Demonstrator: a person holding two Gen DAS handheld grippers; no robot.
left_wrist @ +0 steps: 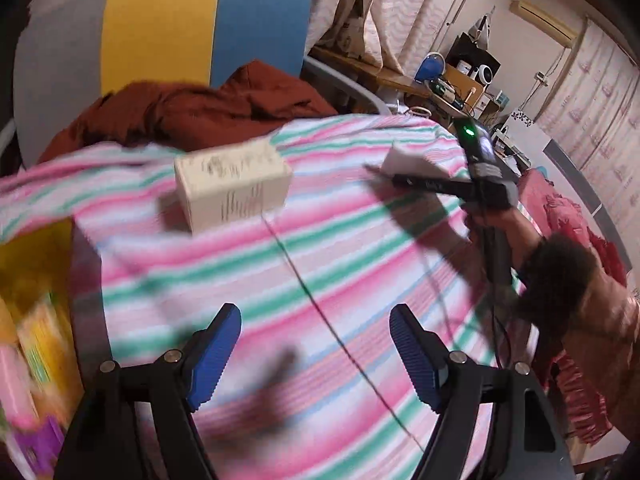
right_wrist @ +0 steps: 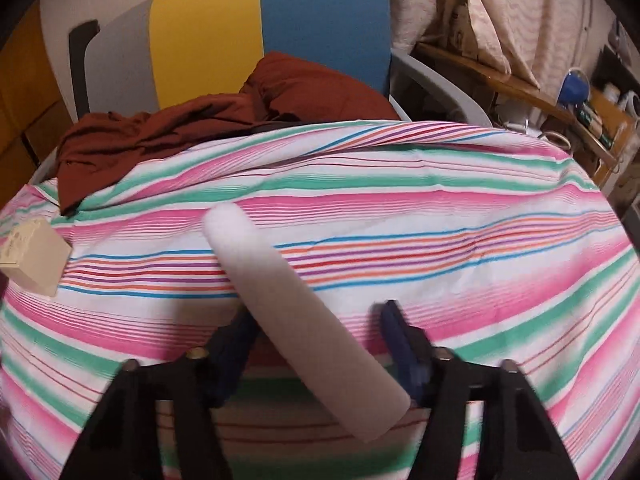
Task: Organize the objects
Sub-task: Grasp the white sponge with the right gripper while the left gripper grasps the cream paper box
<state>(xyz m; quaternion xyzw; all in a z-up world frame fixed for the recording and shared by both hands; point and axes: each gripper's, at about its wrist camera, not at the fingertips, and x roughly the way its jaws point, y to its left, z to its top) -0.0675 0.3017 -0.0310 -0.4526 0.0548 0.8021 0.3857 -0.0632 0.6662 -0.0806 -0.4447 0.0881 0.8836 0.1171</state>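
The white foam cylinder (right_wrist: pixel 294 308) lies between the two fingers of the right gripper (right_wrist: pixel 316 344), and we see it crossing the gap slantwise rather than square to it. Its near end sits low beside the right-hand blue pad (right_wrist: pixel 400 344), while the left-hand pad is half hidden behind its middle. The jaws stand fairly narrow around the cylinder — whether the pads actually press on it we cannot tell, since that part of the picture is blurred.

Its long axis runs from lower right, near the gripper, up and to the left, away from the camera, with the far rounded end lying over the striped cloth (right_wrist: pixel 440 216). It looks matt and soft, plain white to faintly pink, of even thickness along its length, with a flat cut face at the near end.

From the left wrist view we see the left gripper (left_wrist: pixel 316 356) with its blue ribbed pads wide apart and nothing between them — it hangs over the same pink, green and white striped cloth. Ahead of it a cream cardboard box (left_wrist: pixel 234 186) with printed text rests on the cloth. At the far left a yellow container (left_wrist: pixel 40 248) holds blurred coloured items. To the right a hand (left_wrist: pixel 492 220) holds the other gripper, with something white at its tip. A rust-red garment (right_wrist: pixel 224 120) lies bunched at the cloth's far edge.
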